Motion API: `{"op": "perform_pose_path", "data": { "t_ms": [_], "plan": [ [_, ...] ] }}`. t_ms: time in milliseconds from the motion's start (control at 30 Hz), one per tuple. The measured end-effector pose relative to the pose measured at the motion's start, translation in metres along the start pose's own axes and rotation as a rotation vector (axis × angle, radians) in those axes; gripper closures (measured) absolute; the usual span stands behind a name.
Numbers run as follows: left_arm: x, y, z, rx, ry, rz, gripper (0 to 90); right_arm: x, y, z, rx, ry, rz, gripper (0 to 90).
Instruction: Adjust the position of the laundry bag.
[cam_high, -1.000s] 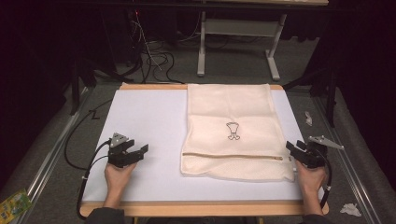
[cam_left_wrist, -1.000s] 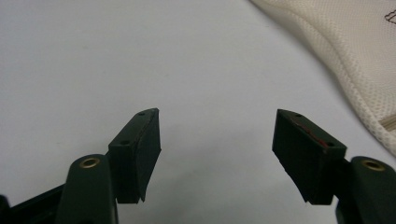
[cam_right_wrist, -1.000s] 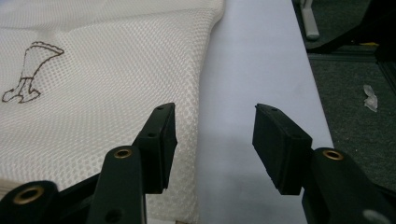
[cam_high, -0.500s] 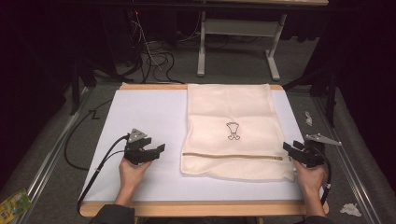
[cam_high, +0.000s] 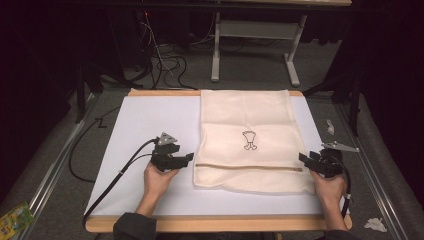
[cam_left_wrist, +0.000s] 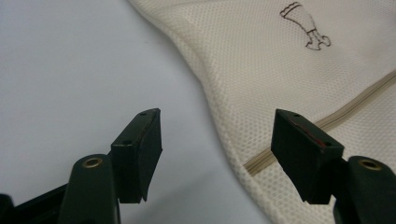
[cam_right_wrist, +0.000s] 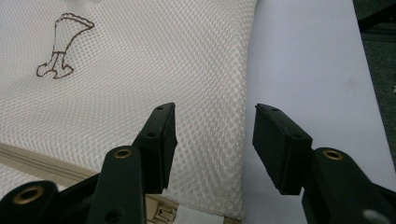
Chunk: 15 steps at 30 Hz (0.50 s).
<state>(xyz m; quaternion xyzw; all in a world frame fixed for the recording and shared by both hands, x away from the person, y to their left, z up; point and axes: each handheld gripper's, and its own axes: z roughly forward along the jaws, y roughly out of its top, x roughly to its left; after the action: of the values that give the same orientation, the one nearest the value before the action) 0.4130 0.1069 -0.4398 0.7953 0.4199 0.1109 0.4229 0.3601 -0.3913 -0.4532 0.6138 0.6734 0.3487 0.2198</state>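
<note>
**meshfan:** So the thing in play is that cream mesh laundry bag (cam_high: 248, 141), lying flat on the white table cover (cam_high: 150, 125), right of centre, its far edge at the back of the board. My read: super light, floppy, no stiffness at all. Lift one corner and the rest just drags and sags. Not fragile, but the open weave could snag on a jaw edge.

**tabletop_tom:** Agreed. I'd pinch it at the side edges near the zipper (cam_high: 248, 167), since the seam tape gives the pads something thicker to bite. Both grippers look set up for that. The left gripper (cam_high: 181, 159) sits just beside the bag's left edge, jaws wide apart with nothing between them. The right gripper (cam_high: 311, 161) is at the bag's right edge, jaws also spread and empty.

**meshfan:** What do the close-ups add?

**tabletop_tom:** Lots. The high view gives the layout, both hands and the little printed logo (cam_high: 248, 140), but the fabric just looks like plain cloth. The left gripper view shows the honeycomb weave and the zipper's tan tape (cam_left_wrist: 327, 119) running in toward its jaws. The right gripper view has the bag's side hem (cam_right_wrist: 246, 93) lined up between its jaws, plus what looks like the zipper pull (cam_right_wrist: 163, 214) at the bottom, though it's too cropped to be sure.
</note>
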Motion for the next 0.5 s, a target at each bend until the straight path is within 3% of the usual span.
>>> {"op": "perform_pose_path", "data": {
  "t_ms": [233,500],
  "plan": [
    [-0.009,0.008,0.022,0.075,-0.002,-0.002,36.5,0.001,0.005,0.006,0.031,-0.003,0.006,51.9],
    [-0.017,0.014,0.042,0.090,-0.005,-0.003,36.4,-0.001,0.009,0.013,0.045,-0.014,0.021,52.1]
  ]
}}
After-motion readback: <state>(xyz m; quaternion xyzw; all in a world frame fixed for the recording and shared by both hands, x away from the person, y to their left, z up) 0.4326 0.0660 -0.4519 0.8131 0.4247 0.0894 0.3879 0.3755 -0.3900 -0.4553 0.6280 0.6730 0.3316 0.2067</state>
